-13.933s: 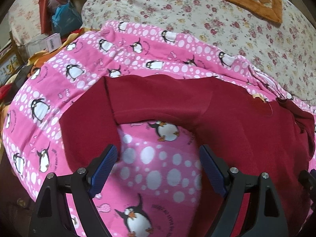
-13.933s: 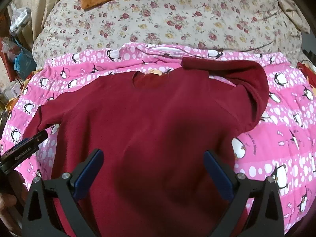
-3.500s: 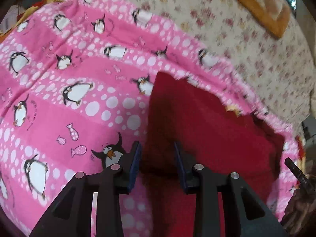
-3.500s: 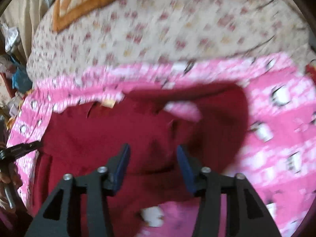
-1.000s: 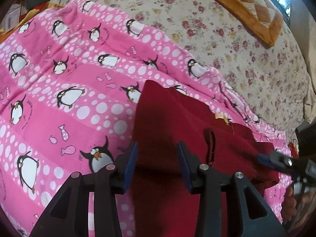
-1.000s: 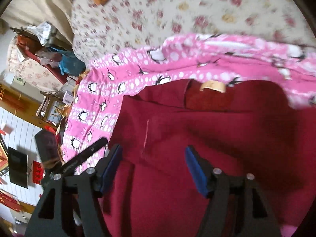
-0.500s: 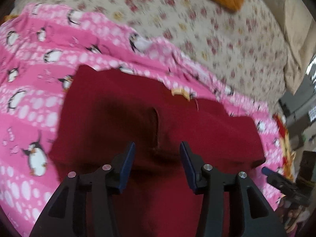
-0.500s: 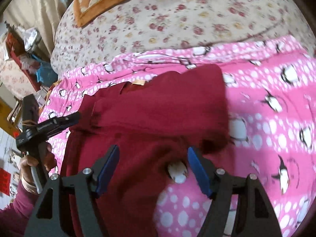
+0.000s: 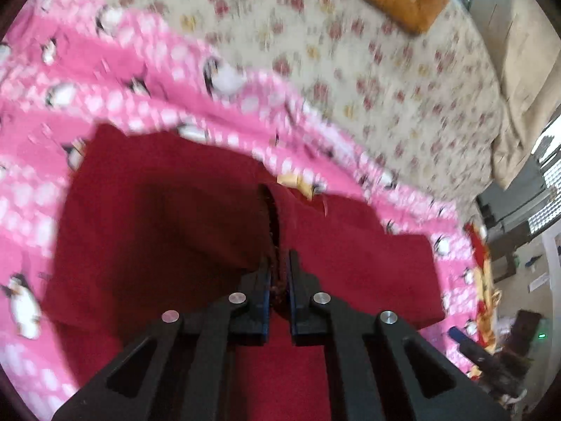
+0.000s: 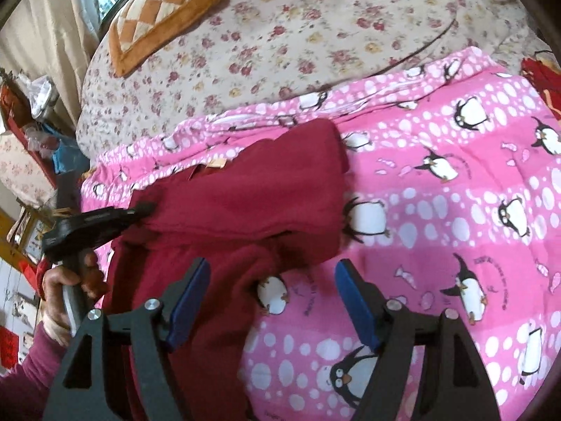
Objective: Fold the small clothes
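Maroon sweater [image 10: 245, 203] lies partly folded on a pink penguin-print blanket [image 10: 455, 210], which covers the near part of a bed; beyond it stretches a cream floral bedspread [image 10: 298, 35] with an orange checked cushion [image 10: 161, 10] near the window. The left gripper [image 9: 278, 273] has its jaws pressed together on a ridge of the sweater [image 9: 157, 217], a dark fold of fabric rising between the pads; that view is smeared by motion, so the pinched part is probably a sleeve cuff or folded edge, though it cannot be told which. In the right wrist view the same left gripper [image 10: 140, 208] reaches in from the left, its tip buried in the sweater's left edge, held by a hand [image 10: 66, 287] in a maroon sleeve [image 10: 24, 386]. The right gripper [image 10: 271, 301] hovers with jaws spread wide and nothing clamped: its left pad sits over the sweater's lower part, its right pad over bare blanket. A tan label [image 10: 215, 164] shows at the neckline. Cluttered shelves [image 10: 31, 112] stand at the far left.
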Demonstrator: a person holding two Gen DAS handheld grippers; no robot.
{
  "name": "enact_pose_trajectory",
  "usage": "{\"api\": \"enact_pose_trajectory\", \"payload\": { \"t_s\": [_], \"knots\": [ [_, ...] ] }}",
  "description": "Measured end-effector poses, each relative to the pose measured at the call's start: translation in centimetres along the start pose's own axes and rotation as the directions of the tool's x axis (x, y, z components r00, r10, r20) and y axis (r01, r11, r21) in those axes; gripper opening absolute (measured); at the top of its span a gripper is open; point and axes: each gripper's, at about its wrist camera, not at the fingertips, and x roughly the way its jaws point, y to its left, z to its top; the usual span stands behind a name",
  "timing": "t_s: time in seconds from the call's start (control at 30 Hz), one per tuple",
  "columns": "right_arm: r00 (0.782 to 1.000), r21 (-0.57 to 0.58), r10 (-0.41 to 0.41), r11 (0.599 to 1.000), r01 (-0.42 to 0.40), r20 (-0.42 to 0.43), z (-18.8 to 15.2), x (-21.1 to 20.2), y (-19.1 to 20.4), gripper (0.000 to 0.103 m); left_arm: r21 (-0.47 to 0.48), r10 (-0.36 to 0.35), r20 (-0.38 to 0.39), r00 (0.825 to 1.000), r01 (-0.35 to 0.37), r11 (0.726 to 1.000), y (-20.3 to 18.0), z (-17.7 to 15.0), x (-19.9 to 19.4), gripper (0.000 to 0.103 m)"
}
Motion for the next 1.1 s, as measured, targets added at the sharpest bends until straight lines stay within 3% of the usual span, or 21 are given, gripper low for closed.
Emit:
{"api": "enact_pose_trajectory", "payload": {
  "t_s": [0.1, 0.23, 0.37, 0.47, 0.57, 0.6, 0.67, 0.73, 0.83, 0.9, 1.0, 1.07, 1.1],
  "knots": [
    [1.0, 0.022, 0.012, 1.0, -0.012, 0.025, 0.2, -0.3, -0.2, 0.078, -0.005, 0.07, 0.048, 0.996, -0.07, 0.998, 1.4, 0.6, -2.8, 0.0],
    [1.0, -0.006, -0.023, 1.0, 0.023, 0.015, 0.7, 0.8, 0.2, 0.08, -0.105, 0.195, -0.005, 0.981, -0.195, 0.975, 6.2, 0.3, -3.1, 0.0],
    [0.998, 0.01, -0.057, 0.998, 0.057, -0.013, 2.3, 3.5, 0.1, 0.08, -0.121, 0.162, -0.034, 0.986, -0.165, 0.979, 7.1, -0.2, -2.8, 0.0],
    [0.999, 0.07, -0.049, 0.996, 0.05, -0.018, 4.5, 6.1, -0.6, 0.084, -0.089, 0.157, -0.02, 0.987, -0.159, 0.983, 6.2, -0.2, -2.7, 0.0],
    [0.996, 0.162, -0.049, 0.985, 0.061, -0.078, 6.2, 9.8, -1.9, 0.084, -0.066, 0.174, -0.028, 0.984, -0.175, 0.982, 5.6, -0.5, -2.2, 0.0],
    [0.995, 0.185, -0.02, 0.982, 0.039, -0.1, 6.5, 11.0, -2.2, 0.081, -0.06, 0.179, -0.03, 0.983, -0.18, 0.982, 5.5, -0.6, -2.1, 0.0],
    [0.991, 0.197, 0.03, 0.98, -0.005, -0.129, 6.9, 12.8, -2.3, 0.053, -0.055, 0.173, -0.038, 0.984, -0.175, 0.983, 5.6, -0.6, -2.0, 0.0],
    [0.993, 0.171, 0.022, 0.985, -0.002, -0.116, 7.4, 13.1, -2.0, 0.031, -0.056, 0.164, -0.042, 0.986, -0.166, 0.985, 5.6, -0.6, -2.0, 0.0],
    [0.999, 0.137, 0.041, 0.99, -0.037, -0.029, 8.1, 11.4, -1.5, 0.019, -0.064, 0.148, -0.07, 0.987, -0.152, 0.986, 5.7, -0.6, -1.5, 0.0],
    [1.0, 0.087, -0.015, 0.996, 0.014, 0.007, 8.0, 11.0, -1.5, 0.019, -0.07, 0.146, -0.106, 0.984, -0.154, 0.986, 5.8, -0.9, -0.6, 0.0],
    [0.991, 0.062, -0.093, 0.993, 0.099, -0.093, 7.2, 13.4, -2.4, 0.021, -0.046, 0.179, -0.112, 0.977, -0.185, 0.982, 5.3, -1.1, 0.0, 0.0],
    [0.995, 0.106, -0.082, 0.99, 0.088, -0.065, 7.0, 12.8, -3.0, 0.031, -0.029, 0.191, -0.105, 0.976, -0.195, 0.98, 5.0, -1.3, -0.1, 0.0],
    [0.996, 0.149, -0.083, 0.985, 0.088, -0.038, 7.1, 11.8, -3.3, 0.042, -0.029, 0.192, -0.104, 0.976, -0.196, 0.98, 5.1, -1.3, -0.1, 0.0]
  ]
}}
